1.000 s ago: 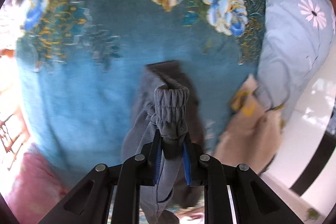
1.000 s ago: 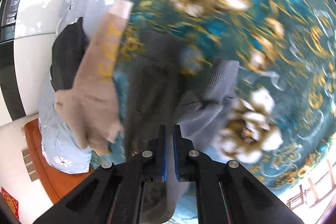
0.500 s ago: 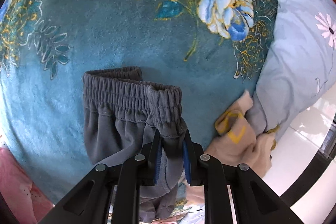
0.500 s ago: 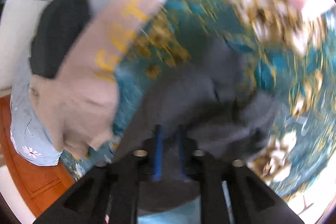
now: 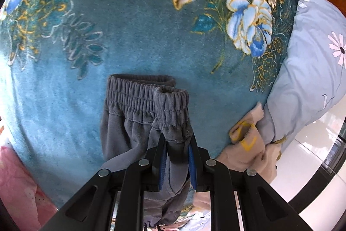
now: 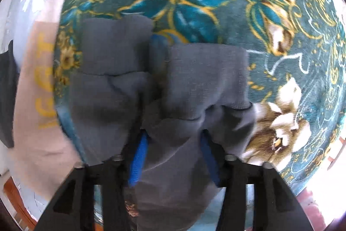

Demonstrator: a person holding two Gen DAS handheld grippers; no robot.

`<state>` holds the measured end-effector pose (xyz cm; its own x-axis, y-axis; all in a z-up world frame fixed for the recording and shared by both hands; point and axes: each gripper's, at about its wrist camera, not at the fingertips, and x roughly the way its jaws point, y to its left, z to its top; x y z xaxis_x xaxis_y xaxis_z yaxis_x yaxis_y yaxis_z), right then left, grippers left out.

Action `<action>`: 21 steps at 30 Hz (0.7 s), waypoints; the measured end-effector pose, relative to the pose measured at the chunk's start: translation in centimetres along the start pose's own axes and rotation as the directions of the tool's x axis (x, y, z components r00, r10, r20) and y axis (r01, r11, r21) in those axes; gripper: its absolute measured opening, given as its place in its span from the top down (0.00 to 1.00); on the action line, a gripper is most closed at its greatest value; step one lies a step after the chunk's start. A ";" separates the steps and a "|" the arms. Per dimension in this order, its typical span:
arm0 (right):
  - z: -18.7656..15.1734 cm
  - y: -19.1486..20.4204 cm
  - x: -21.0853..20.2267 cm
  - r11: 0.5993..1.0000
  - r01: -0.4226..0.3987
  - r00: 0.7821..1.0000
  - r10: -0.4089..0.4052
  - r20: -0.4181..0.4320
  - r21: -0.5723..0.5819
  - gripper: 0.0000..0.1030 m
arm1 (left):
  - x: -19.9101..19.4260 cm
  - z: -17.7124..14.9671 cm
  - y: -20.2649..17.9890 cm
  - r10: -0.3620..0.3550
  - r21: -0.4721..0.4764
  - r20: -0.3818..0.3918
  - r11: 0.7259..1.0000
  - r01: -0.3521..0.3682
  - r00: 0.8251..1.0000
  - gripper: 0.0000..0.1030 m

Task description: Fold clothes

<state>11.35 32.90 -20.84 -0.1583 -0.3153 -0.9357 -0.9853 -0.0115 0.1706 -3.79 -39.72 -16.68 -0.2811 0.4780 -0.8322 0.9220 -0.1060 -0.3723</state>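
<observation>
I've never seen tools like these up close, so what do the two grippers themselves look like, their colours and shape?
Both look alike. The left gripper has two matte black, angular fingers that spread out from the camera in a V, each dotted with round silver bolt heads, and lined inside with a bright blue ribbed pad. The right gripper has the same black frame, silver bolts and blue pads. No cables, markings, hands or sleeves show.

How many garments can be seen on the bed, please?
2: gray pants in the middle of the blanket, and a beige garment beside the pillow. Others may be hidden.
</observation>
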 end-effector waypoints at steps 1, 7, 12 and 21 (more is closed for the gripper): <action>-0.1 -0.5 -0.2 1.000 -0.021 1.000 0.021 -0.003 0.008 0.87 | -0.3 0.1 0.4 0.004 -0.004 0.003 1.000 -0.004 1.000 0.81; -1.5 -0.2 -5.7 0.983 -0.140 0.988 0.147 0.052 -0.116 0.97 | -2.7 -0.2 1.6 -0.010 -0.022 -0.004 1.000 0.010 1.000 0.81; -1.3 4.5 -8.0 0.962 -0.172 0.979 0.191 0.071 -0.212 0.97 | -2.6 -0.2 -0.6 -0.054 -0.021 -0.020 0.998 0.054 0.998 0.81; -0.7 13.8 -1.6 0.921 -0.115 0.987 0.148 0.059 -0.372 0.87 | 2.0 0.7 -4.7 -0.125 -0.025 -0.034 0.992 0.124 0.992 0.73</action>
<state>-1.93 32.60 -16.76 -0.3056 -0.2571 -0.9168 -0.8650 -0.3276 0.3802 -8.87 -38.92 -16.87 -0.3852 0.5167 -0.7646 0.8861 -0.0243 -0.4628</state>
